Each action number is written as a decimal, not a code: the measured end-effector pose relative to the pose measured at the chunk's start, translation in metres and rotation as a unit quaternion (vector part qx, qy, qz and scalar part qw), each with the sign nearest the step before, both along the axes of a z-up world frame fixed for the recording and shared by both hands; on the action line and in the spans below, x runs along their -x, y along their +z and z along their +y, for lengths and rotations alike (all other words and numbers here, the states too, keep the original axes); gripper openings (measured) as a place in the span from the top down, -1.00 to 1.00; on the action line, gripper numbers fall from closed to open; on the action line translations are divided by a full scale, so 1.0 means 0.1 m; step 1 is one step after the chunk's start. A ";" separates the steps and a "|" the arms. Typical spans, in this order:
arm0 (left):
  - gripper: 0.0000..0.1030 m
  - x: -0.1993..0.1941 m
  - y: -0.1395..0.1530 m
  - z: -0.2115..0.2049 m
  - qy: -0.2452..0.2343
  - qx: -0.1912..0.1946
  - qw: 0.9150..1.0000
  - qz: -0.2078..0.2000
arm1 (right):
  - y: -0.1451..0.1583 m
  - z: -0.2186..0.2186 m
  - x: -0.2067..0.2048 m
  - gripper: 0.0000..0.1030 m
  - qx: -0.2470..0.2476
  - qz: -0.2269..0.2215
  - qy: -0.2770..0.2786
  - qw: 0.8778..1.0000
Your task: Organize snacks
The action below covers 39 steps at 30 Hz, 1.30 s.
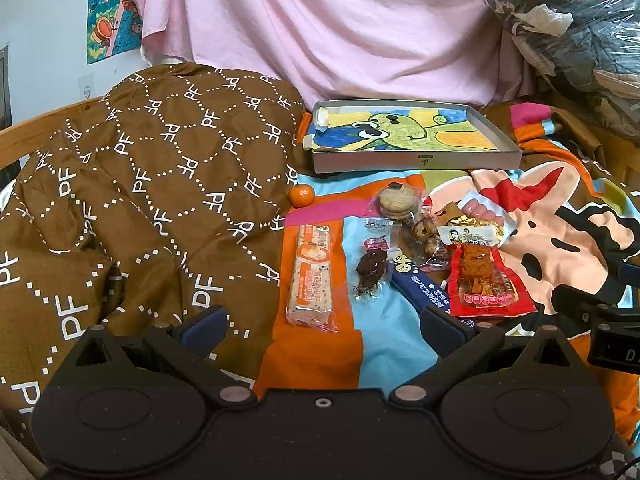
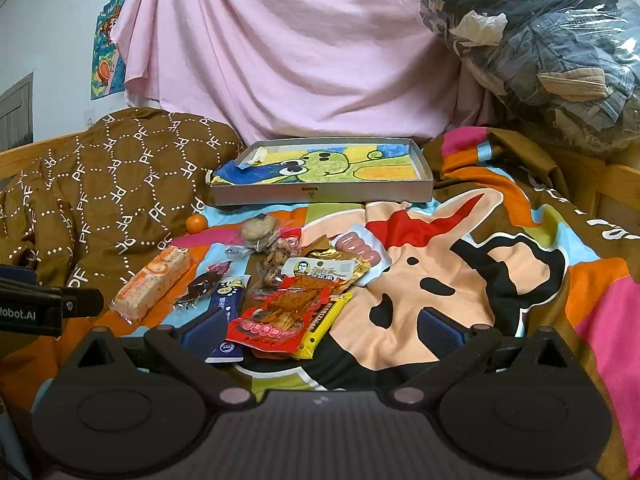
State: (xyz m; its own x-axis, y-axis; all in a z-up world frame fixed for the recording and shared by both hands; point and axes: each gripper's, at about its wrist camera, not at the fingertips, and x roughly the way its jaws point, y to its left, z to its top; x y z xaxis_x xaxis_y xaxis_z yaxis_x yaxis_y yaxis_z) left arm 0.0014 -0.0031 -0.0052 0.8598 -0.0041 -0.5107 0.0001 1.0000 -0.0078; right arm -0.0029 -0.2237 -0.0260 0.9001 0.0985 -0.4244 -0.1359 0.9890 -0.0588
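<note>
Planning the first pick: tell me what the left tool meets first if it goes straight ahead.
Probably the long orange-white snack bar, lying just left of the open left tool's centre line; depth is unclear.

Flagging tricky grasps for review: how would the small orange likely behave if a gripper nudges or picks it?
The orange looks round and smooth, so it probably rolls when nudged, though the soft bedspread may slow it. It sits against the brown quilt, which likely blocks rolling left. Probably firm, but hard squeezing may bruise it.
</note>
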 end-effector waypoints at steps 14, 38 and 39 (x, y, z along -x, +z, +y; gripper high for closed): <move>-0.99 0.00 0.00 0.00 0.000 0.000 1.000 0.001 | 0.00 -0.01 0.00 -1.00 0.000 0.001 0.000 1.000; -0.99 -0.02 -0.03 0.03 0.010 0.000 1.000 0.021 | -0.06 0.02 -0.03 -1.00 0.004 0.015 0.003 1.000; -0.99 -0.02 -0.03 0.04 0.012 -0.001 1.000 0.024 | -0.06 0.01 -0.04 -1.00 0.004 0.016 0.003 1.000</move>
